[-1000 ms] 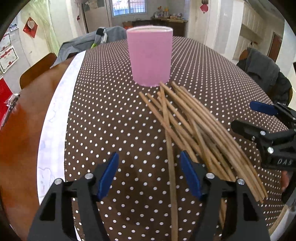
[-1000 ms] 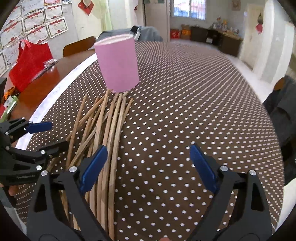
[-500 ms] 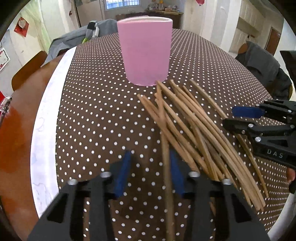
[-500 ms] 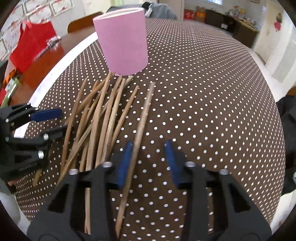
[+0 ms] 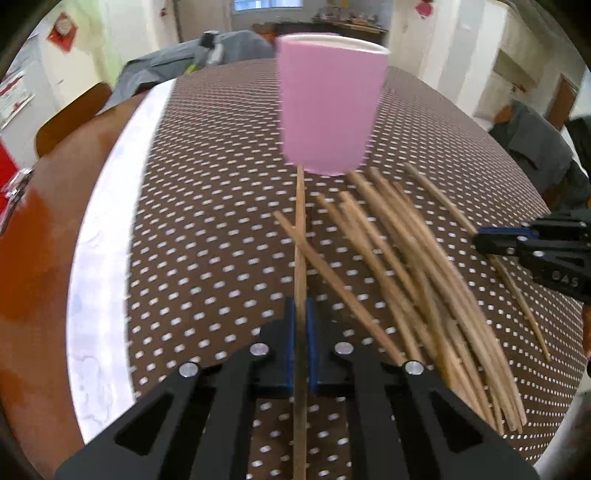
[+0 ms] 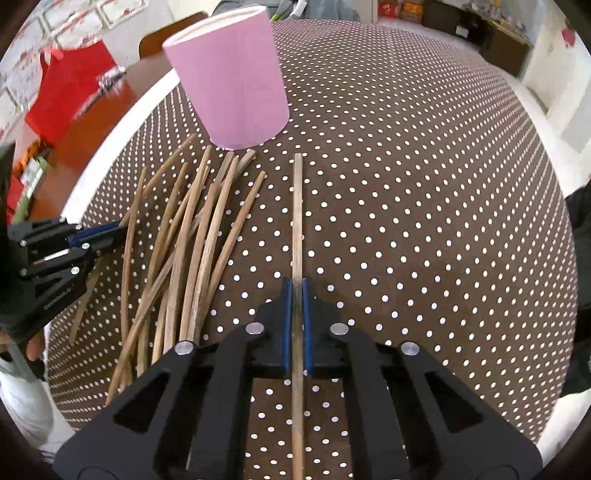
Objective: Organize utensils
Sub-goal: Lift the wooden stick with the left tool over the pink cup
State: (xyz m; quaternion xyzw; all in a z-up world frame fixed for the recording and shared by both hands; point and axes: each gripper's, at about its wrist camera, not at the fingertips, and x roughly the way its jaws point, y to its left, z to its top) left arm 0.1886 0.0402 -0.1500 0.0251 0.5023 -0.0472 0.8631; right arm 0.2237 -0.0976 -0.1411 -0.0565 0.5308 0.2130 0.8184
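With the left gripper [image 5: 301,325] and right gripper [image 6: 295,302] each pinching one chopstick [image 5: 300,236], a swinging tip could knock over the pink cup [image 6: 231,77] near the table's [image 6: 424,155] far edge.

My black plastic claw [image 5: 301,325] has blue pads [image 5: 291,347]. The tall paper cup [image 5: 328,107] is pink, the thin wooden chopsticks [image 6: 199,236] tan, the surface's cloth [image 6: 406,184] brown with white dots.

The right claw [image 5: 480,236] bears the white letters "DAS" on its black body. Print on the left claw [image 6: 118,232] and the wall papers [image 6: 74,22] is too blurred to read.
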